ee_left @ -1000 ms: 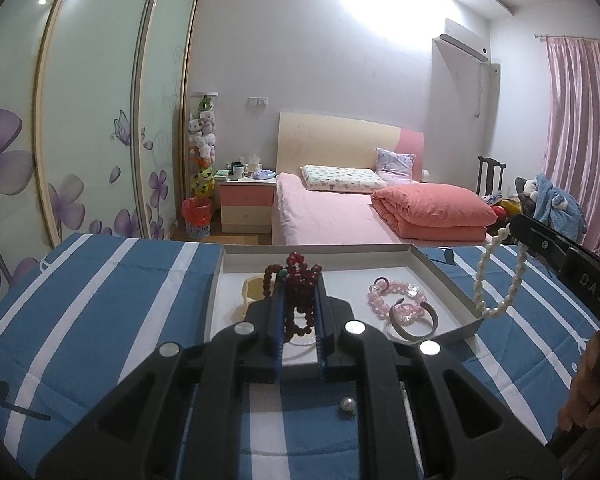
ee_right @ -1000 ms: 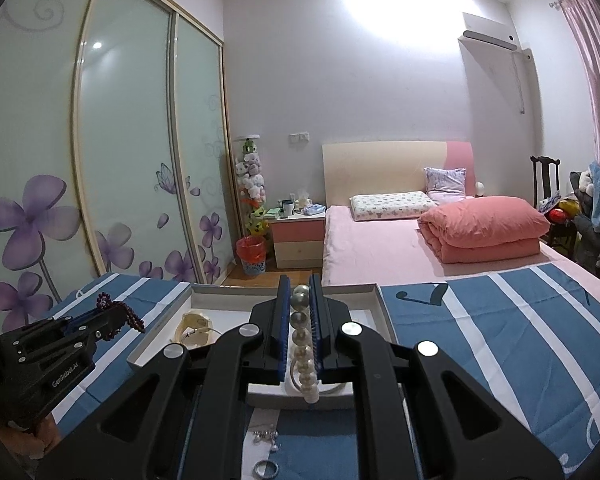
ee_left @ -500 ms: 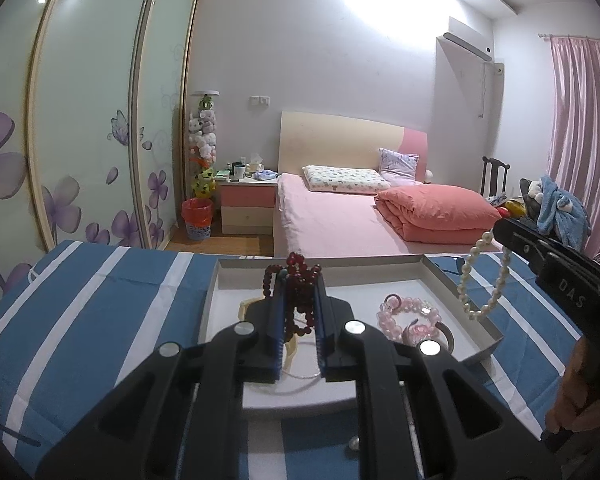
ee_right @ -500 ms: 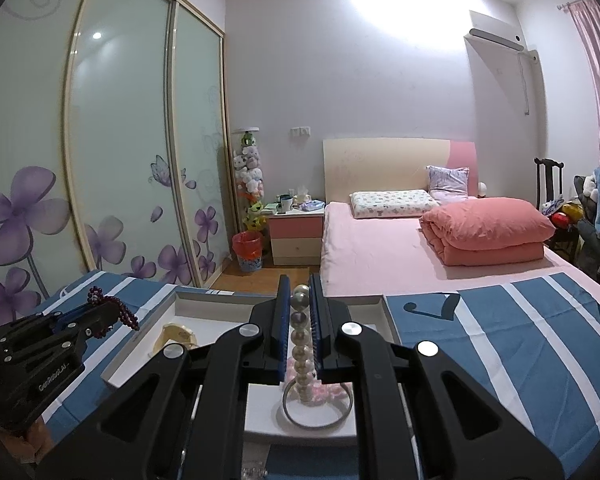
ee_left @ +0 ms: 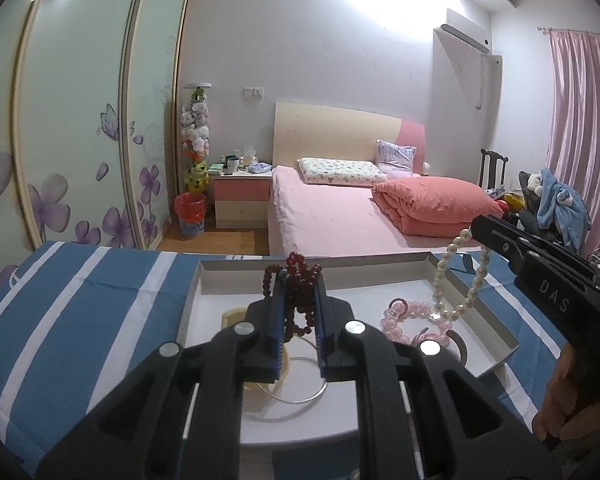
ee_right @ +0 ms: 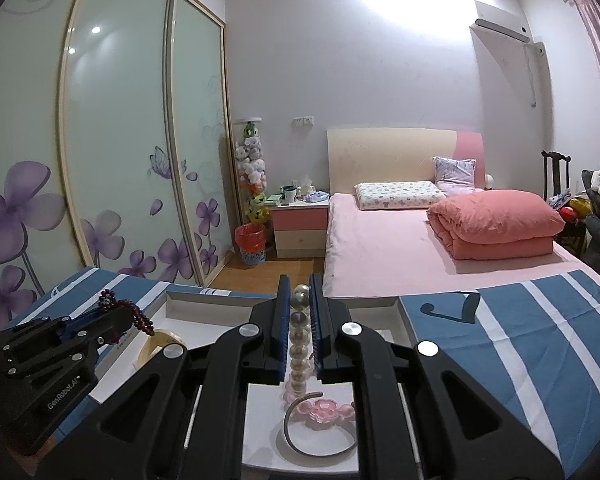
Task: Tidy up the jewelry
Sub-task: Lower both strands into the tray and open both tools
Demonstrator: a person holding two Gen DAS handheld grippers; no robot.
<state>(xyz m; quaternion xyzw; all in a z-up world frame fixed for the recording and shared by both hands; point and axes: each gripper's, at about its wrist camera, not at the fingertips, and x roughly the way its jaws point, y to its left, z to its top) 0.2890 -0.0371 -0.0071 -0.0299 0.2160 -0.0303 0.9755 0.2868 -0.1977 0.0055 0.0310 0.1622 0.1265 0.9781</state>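
A shallow white tray [ee_left: 496, 334] lies on the blue striped cloth [ee_left: 80, 304]. My left gripper [ee_left: 298, 280] is shut on a dark red bead bracelet [ee_left: 300, 270] and holds it above the tray's left half. My right gripper [ee_right: 300, 292] is shut on a white pearl strand [ee_right: 299, 344], which hangs over the tray's right half, as the left wrist view shows [ee_left: 444, 264]. In the tray lie a pink bead bracelet [ee_left: 404, 322], a metal bangle [ee_right: 300, 432], a cream bangle [ee_right: 152, 346] and a thin wire hoop [ee_left: 300, 398].
The tray's raised rim [ee_right: 216, 296] runs around the jewelry. Beyond the cloth stand a pink bed [ee_right: 380, 240], a nightstand [ee_right: 298, 228], a red bin [ee_right: 250, 242] and sliding wardrobe doors [ee_right: 120, 140]. A chair with clothes [ee_left: 552, 204] stands at the right.
Both grippers have moved forward over the tray with their strands still held. The pearl strand now hangs above the pink bracelet. The loose pieces on the near cloth have left view.
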